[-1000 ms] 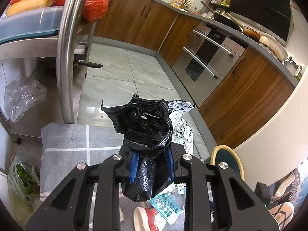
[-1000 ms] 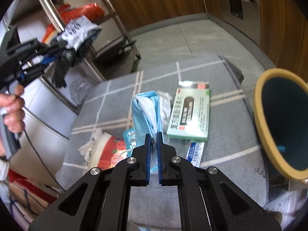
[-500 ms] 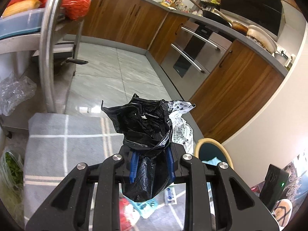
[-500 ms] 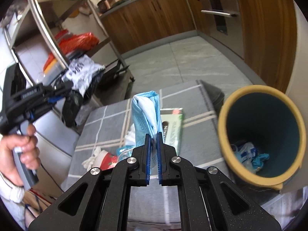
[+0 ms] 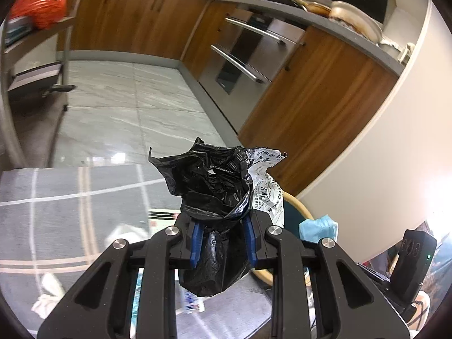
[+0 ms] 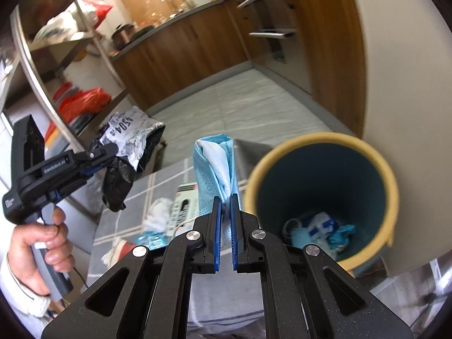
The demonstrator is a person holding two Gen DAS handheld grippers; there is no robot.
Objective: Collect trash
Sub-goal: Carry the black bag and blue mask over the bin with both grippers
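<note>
My left gripper (image 5: 221, 226) is shut on a crumpled black plastic bag (image 5: 210, 186) with a white printed wrapper (image 5: 268, 195) bunched against it. The right wrist view shows the same gripper (image 6: 97, 161) at the left, held by a hand (image 6: 48, 243), with the black bag (image 6: 117, 180) hanging below it. My right gripper (image 6: 225, 200) is shut on a folded blue face mask (image 6: 214, 169), held just left of a teal bin with a tan rim (image 6: 322, 186). Some blue and white trash (image 6: 319, 231) lies at the bin's bottom. The blue mask (image 5: 317, 226) and the bin's rim (image 5: 299, 206) also show in the left wrist view.
A grey checked cloth (image 6: 163, 195) carries a green-and-white medicine box (image 6: 185, 206), white tissue (image 6: 158, 217), a blister pack (image 6: 149, 238) and a red-patterned paper cup (image 6: 124, 250). A steel shelf rack (image 6: 36, 90) stands left. Wooden cabinets and an oven (image 5: 245, 53) line the far side.
Both grippers have swung right toward the bin with their loads. The bin now fills the right of the right wrist view, and the mask has risen off the cloth beside it.
</note>
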